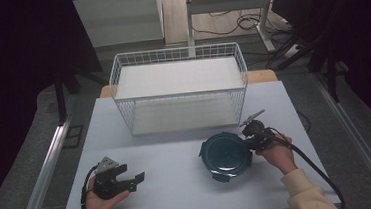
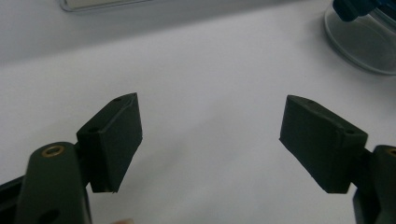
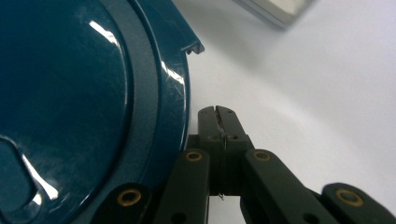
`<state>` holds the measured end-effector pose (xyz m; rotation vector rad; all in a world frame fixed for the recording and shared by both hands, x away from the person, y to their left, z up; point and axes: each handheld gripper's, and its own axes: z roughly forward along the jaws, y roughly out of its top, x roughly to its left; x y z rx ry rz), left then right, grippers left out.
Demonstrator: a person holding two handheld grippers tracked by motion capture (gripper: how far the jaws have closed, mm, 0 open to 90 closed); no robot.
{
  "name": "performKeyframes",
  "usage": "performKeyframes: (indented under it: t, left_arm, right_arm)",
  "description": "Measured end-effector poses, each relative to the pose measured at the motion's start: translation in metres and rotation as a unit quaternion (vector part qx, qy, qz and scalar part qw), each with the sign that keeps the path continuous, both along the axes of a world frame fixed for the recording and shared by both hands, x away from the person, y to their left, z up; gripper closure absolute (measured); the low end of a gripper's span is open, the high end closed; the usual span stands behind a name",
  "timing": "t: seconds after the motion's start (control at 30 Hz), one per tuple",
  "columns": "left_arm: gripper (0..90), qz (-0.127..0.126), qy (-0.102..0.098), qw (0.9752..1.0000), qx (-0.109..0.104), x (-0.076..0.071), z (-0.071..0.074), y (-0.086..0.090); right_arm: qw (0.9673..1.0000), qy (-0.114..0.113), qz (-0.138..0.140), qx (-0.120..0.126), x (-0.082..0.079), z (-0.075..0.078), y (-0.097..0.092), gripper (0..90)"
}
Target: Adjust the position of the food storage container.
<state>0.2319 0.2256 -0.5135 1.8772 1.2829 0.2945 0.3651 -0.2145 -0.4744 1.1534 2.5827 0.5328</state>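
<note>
Resting low, left hand-held gripper (image 1: 129,180) released | right hand-held gripper (image 3: 218,114) clenched empty, beside lidded container (image 1: 225,153)

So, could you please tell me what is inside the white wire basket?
The wire basket looks empty: only its white floor shows. Nothing in it is covered.

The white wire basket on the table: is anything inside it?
Empty. Through the white wire basket only its bare pale floor shows in the high view.

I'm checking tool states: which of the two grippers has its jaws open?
The left gripper, at the table's near left, jaws spread apart. The right gripper, beside the teal lid, is shut.
</note>
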Motion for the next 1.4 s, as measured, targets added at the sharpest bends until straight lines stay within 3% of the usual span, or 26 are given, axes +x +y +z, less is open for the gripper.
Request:
performKeyframes:
  t: [0.37, 0.57, 0.67, 0.83, 1.13, 1.27, 1.4]
  left_arm:
    - [20.4, 0.001, -0.001, 1.0, 0.003, 0.0, 0.0, 0.0]
    - [20.5, -0.003, 0.004, 1.0, 0.005, 0.0, -0.002, -0.002]
    - [20.5, -0.004, 0.004, 1.0, 0.005, 0.001, -0.001, -0.003]
    - [20.5, 0.002, 0.003, 1.0, 0.004, 0.001, -0.002, 0.001]
    - [20.5, 0.0, 0.001, 1.0, 0.005, 0.0, -0.001, 0.0]
    - [20.5, 0.003, -0.001, 1.0, 0.003, 0.0, 0.0, 0.002]
    - [20.4, 0.004, -0.001, 1.0, 0.002, 0.0, 0.0, 0.002]
  right_arm:
    - [0.9992, -0.002, 0.029, 0.029, 0.002, 0.005, 0.036, 89.8]
    - [0.999, -0.008, 0.042, 0.016, 0.001, 0.004, 0.05, 89.9]
    - [0.9989, -0.015, 0.045, -0.002, 0.001, 0.002, 0.058, 89.9]
    - [0.9986, -0.011, 0.051, 0.007, 0.007, -0.004, 0.068, 89.9]
    - [0.998, -0.012, 0.062, 0.01, 0.007, -0.004, 0.072, 89.8]
    - [0.9974, -0.03, 0.061, 0.026, 0.003, 0.004, 0.067, 89.8]
    - [0.9975, -0.043, 0.051, 0.023, -0.004, 0.012, 0.057, 89.7]
